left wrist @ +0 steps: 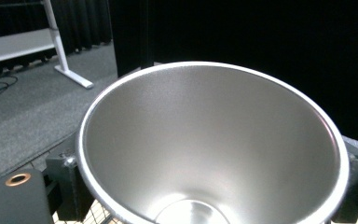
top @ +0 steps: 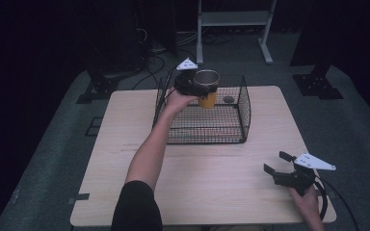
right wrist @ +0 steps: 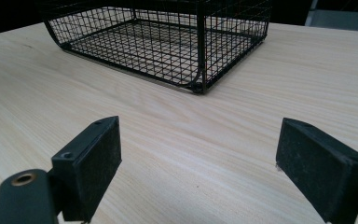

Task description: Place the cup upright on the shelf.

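Seen from above, the left tool (top: 191, 85) holds a metal cup (top: 206, 87) with an orange outer wall upright over the wire basket (top: 243, 113), which stands toward the far side of the wooden surface (top: 212, 178). The cup sits at about the height of the basket's rim, on its far left part; whether it has touched the basket floor cannot be told. In the left gripper view the cup (left wrist: 214, 144) is looked into from above: its silvery inside is empty, and the tool's two black jaws press against its wall on either side, so the left tool is clamped on it. A small dark round thing (top: 228, 99) lies near the far wall of the basket, too small to identify.

The right tool (top: 280, 165) rests low at the near right of the surface, well apart from the basket, its jaws spread wide with nothing between them, as the right gripper view confirms.

Step in hand, as judged: carrying the cup at the basket, most likely setting it in. The next move calls for keeping the cup level, clearing the wire rim, and loosening the jaws only once the base is supported.
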A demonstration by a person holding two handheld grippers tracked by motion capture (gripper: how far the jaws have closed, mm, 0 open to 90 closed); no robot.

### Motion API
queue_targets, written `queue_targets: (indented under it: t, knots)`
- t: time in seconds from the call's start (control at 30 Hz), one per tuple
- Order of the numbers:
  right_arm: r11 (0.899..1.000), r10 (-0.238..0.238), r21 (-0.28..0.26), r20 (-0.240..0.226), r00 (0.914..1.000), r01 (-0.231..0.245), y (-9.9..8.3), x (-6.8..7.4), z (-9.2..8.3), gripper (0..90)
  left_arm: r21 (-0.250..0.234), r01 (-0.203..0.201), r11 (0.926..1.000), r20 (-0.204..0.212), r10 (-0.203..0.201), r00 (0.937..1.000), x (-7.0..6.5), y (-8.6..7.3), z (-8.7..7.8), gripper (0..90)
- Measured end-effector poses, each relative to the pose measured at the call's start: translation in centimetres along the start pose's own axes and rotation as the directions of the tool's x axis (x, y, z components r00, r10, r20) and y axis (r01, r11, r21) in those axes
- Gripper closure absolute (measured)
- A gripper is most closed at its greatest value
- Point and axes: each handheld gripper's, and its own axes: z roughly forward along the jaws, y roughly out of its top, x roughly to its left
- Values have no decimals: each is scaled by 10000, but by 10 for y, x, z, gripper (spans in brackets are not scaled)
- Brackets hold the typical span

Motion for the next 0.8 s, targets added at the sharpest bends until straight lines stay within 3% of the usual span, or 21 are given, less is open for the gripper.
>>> queue_targets:
  t: [0.3, 0.8]
  knots:
    - [10000, -1, -14, -30, 10000, 1, 0, 0, 0, 130, 612, -35, 9981, -75, 40, 10000, 3, -13, 18, 114]
    - [10000, 29, -35, -85, 10000, -29, 0, -1, 0, 130, 1158, -63, 9932, -147, 81, 9999, 14, -30, 37, 109]
